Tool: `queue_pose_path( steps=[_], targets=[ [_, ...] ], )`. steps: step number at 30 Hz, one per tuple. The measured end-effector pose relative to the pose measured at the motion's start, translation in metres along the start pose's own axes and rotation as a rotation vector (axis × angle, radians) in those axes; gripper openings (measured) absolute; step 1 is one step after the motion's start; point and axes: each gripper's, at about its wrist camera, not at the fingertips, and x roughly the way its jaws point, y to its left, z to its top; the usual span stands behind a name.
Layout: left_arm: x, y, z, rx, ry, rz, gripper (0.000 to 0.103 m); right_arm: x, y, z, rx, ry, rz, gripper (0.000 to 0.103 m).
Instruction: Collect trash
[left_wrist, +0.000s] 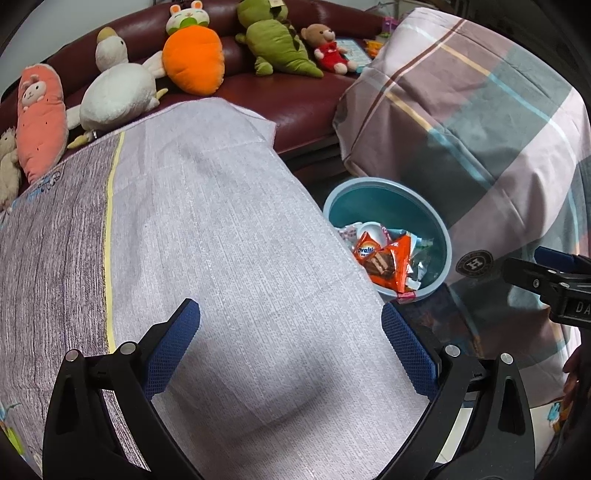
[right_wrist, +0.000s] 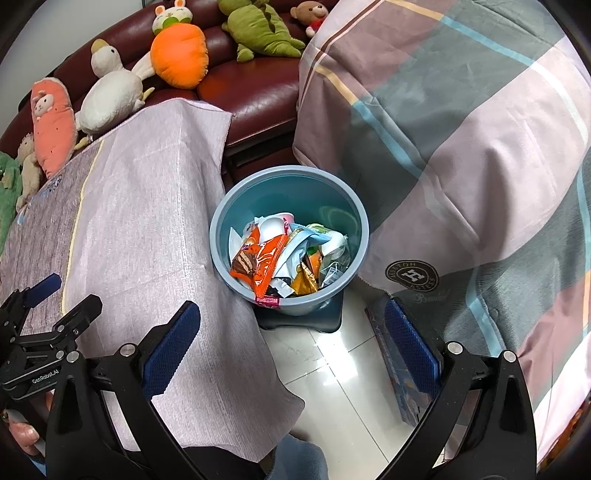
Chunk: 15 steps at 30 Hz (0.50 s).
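both sets of jaws are seen spread wide, with nothing held between the blue pads. the left gripper is held over a pale woven cloth that fills the centre of the left wrist view; the right gripper is held over the white tiled floor at the lower centre of the right wrist view. a blue bin is found at the centre of the right wrist view, just beside the cloth's edge, and is filled with trash: an orange wrapper, white cups and crumpled packets. a plaid sheet is draped at the right of the frame. plush toys are lined along a dark red sofa at the top.
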Motion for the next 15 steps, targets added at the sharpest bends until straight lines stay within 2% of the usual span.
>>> queue_pose_path(
  steps=[15],
  targets=[
    [0.016,0.005,-0.001,-0.006,0.024,0.026,0.099,0.019,0.005,0.006,-0.003,0.035,-0.002,0.096]
  ],
)
